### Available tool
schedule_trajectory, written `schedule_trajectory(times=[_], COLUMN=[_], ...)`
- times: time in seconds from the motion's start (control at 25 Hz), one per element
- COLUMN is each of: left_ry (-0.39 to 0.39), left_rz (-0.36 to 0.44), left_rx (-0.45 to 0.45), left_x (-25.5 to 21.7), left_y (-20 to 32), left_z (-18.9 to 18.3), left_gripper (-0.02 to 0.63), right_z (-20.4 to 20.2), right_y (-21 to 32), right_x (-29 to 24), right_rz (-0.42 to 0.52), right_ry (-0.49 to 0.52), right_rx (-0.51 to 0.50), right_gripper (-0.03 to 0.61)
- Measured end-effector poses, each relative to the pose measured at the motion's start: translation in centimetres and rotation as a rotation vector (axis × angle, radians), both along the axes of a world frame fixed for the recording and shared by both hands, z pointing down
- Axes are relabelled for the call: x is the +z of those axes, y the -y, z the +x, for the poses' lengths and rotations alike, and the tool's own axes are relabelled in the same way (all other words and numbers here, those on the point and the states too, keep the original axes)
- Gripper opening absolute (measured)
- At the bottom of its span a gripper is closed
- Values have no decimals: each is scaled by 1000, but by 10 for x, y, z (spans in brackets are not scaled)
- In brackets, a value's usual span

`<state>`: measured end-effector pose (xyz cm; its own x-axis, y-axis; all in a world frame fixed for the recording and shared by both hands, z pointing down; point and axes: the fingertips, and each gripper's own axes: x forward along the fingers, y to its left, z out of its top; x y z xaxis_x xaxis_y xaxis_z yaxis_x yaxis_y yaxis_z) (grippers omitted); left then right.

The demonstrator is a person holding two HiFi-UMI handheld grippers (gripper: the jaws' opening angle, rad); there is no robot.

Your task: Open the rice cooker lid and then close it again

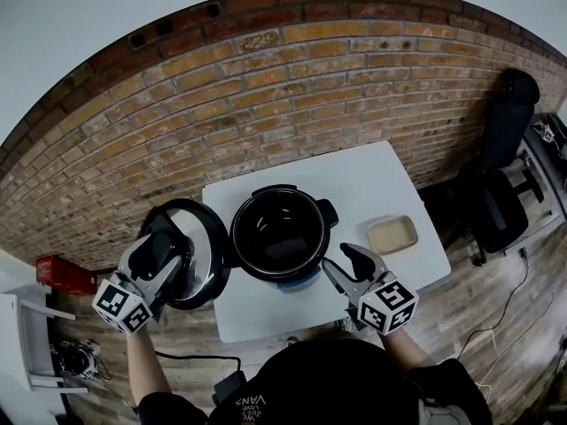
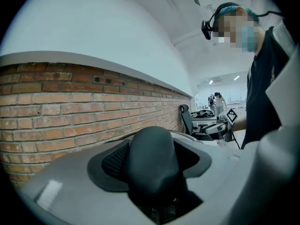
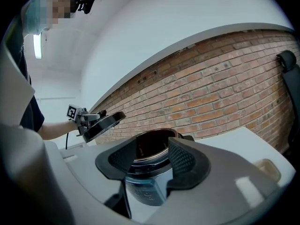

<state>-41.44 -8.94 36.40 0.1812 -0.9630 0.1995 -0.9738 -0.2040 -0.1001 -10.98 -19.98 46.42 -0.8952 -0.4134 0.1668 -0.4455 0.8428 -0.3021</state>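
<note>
The black rice cooker (image 1: 279, 233) stands uncovered on the white table (image 1: 372, 180), its dark inner pot showing. Its round lid (image 1: 199, 246) is held up to the left of the pot, past the table's left edge, tilted. My left gripper (image 1: 164, 259) is shut on the lid's black handle (image 2: 152, 165), which fills the space between its jaws. My right gripper (image 1: 341, 264) hangs open at the cooker's front right with nothing gripped. In the right gripper view the cooker (image 3: 152, 156) shows just beyond the jaws, and the lifted lid (image 3: 103, 123) is at the left.
A shallow beige tray (image 1: 392, 234) lies on the table to the right of the cooker. A brick wall (image 1: 292, 87) runs behind the table. A black office chair (image 1: 500, 193) stands at the right, and a red box (image 1: 62, 274) sits at the left.
</note>
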Motion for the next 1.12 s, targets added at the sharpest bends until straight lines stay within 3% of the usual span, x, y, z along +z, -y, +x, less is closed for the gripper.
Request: schedule_trajectory(times=[0.24, 0.68, 1.12], left_ry=[0, 12, 43], left_rz=[-4, -53, -109], left_rx=[77, 346, 534], left_x=[3, 25, 48], left_y=[26, 103, 146], left_z=[19, 89, 153], left_gripper=[291, 291, 291], right_z=[11, 61, 107], right_y=[1, 1, -7], right_x=[1, 5, 10], right_rz=[-5, -16, -21], right_ry=[5, 10, 16], right_rx=[37, 199, 338], right_gripper=[202, 202, 202])
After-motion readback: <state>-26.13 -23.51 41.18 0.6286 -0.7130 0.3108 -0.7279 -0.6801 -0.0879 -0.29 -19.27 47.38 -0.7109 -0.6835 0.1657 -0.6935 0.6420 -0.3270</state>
